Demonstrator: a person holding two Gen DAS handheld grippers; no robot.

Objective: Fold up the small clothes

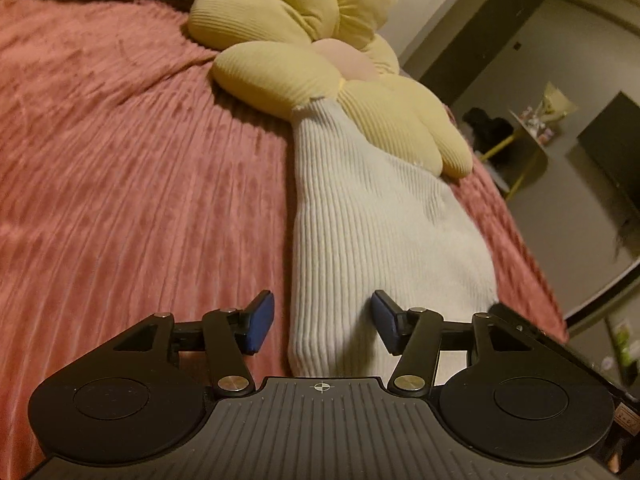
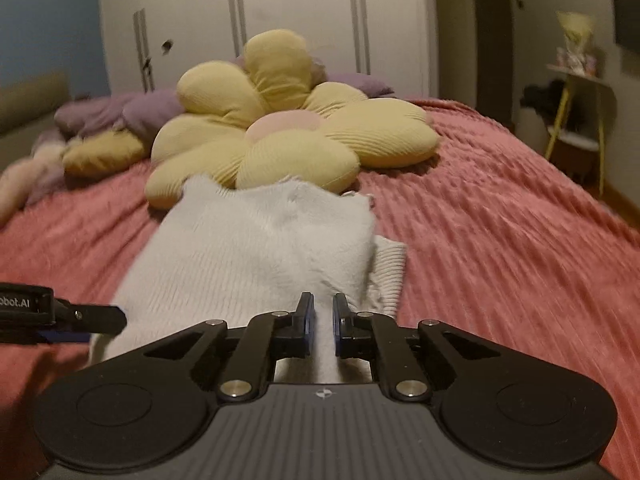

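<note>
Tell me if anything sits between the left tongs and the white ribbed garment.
Nothing visible does. The left tongs stand open right at the near end of the white ribbed garment, pads clear of the cloth. The yellow flower pillow touches only its far end.

The left gripper (image 1: pixel 323 328) hangs low over a bed (image 1: pixel 120 160) spread with a ribbed pink blanket, its blue pads (image 1: pixel 262 322) standing apart. A cream ribbed knit garment (image 1: pixel 360 220) lies lengthwise on the blanket; its near end runs between the fingers, with the right pad at its surface and the left pad clear of its edge. The garment's far, narrow end touches a yellow flower cushion (image 1: pixel 304 40) with a pink centre. At right stands a small yellow-legged stand (image 1: pixel 528 136).
</note>
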